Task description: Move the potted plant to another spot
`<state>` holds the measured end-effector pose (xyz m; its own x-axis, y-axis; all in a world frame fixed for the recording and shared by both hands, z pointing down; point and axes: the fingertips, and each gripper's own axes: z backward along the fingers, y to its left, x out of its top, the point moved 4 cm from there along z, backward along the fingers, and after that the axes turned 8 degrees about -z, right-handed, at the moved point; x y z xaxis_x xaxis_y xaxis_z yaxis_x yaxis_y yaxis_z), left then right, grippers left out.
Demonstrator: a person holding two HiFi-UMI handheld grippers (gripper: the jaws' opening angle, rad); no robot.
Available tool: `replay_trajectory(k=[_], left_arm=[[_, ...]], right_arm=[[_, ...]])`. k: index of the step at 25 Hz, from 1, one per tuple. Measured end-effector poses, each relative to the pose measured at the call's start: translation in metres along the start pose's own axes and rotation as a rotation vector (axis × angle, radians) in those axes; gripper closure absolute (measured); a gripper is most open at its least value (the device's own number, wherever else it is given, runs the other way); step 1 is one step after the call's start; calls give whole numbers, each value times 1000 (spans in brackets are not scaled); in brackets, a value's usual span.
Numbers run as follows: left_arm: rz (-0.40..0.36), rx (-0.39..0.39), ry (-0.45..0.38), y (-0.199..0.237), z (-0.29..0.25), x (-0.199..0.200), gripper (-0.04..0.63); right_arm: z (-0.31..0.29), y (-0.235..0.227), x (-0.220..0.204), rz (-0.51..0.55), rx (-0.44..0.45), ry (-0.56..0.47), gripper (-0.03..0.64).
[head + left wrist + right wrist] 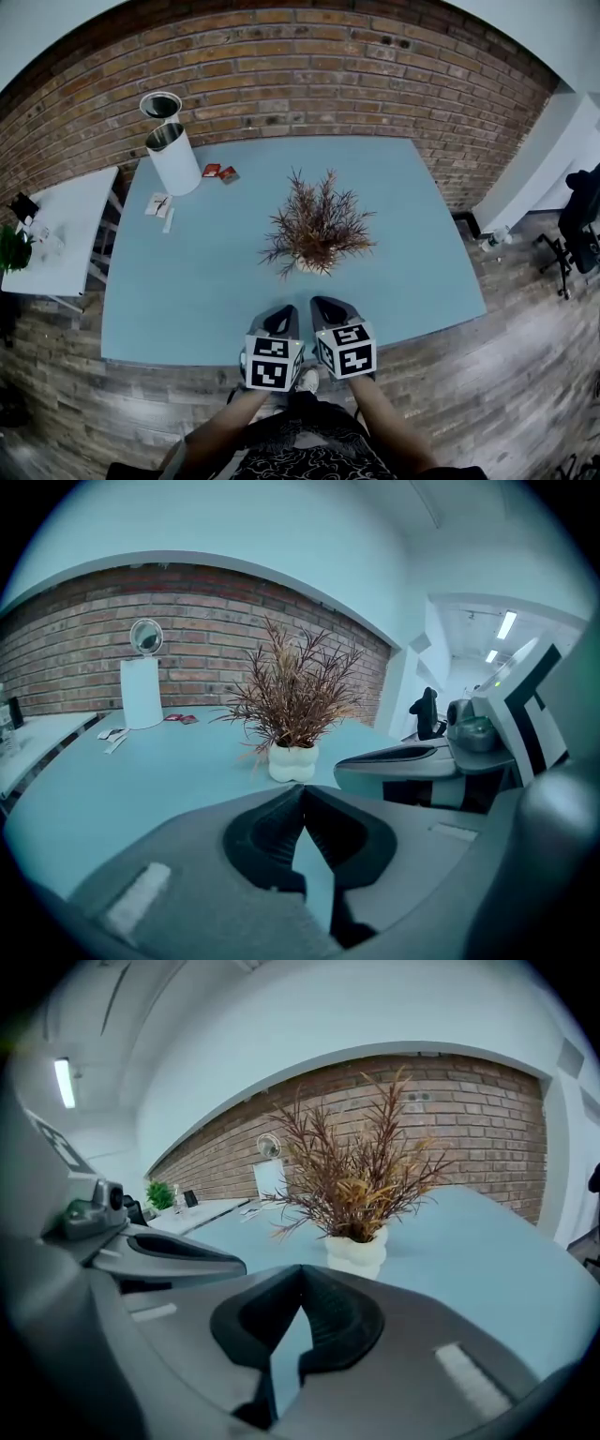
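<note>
Left gripper (281,317) and right gripper (330,307), jaws closed and empty, at table (187,291) edge; plant (317,225) stands mid-table, just ahead. Probably light, foliage brittle; best grasped by its stiff white pot (312,265)

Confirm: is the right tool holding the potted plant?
No, the right tool is shut on nothing and the potted plant stands apart beyond it.
</note>
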<state>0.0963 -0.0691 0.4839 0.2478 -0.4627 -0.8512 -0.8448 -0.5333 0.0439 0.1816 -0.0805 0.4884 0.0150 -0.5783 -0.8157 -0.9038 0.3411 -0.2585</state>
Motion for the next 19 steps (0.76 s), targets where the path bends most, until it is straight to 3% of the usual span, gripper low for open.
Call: replay_trajectory(k=[19], left_arm=[[2, -6, 4, -7, 6, -2, 600]], right_arm=[[7, 3, -5, 1, 13, 19, 611]])
